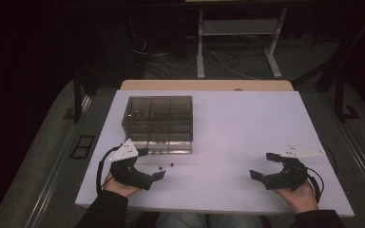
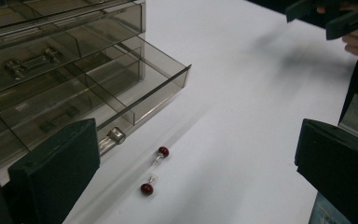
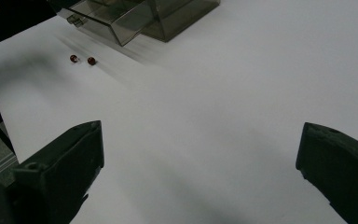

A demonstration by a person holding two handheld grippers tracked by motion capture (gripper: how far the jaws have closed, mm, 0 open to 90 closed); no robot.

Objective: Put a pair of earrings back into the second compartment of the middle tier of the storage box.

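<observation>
A smoky clear drawer box point(image 1: 157, 118) stands on the white table point(image 1: 237, 123), left of centre. Its bottom drawer point(image 2: 135, 88) is pulled out, and the compartment I can see into holds nothing. Two small dark red ball earrings point(image 2: 163, 151) point(image 2: 147, 189) lie on the table just in front of the drawer's handle point(image 2: 116, 135); they show as dots point(image 1: 171, 165) in the high view and far off point(image 3: 92, 60) in the right gripper view. My left gripper point(image 1: 153, 163) is open right beside them, its jaws wide apart. My right gripper point(image 1: 261, 165) is open over bare table at the front right.
The box's upper drawers point(image 2: 28, 65) are closed and hold small metal pieces. The table's front edge point(image 1: 209, 209) is close to both hands. Beyond the far edge are a desk frame point(image 1: 237, 42) and cables point(image 1: 180, 61) on the floor.
</observation>
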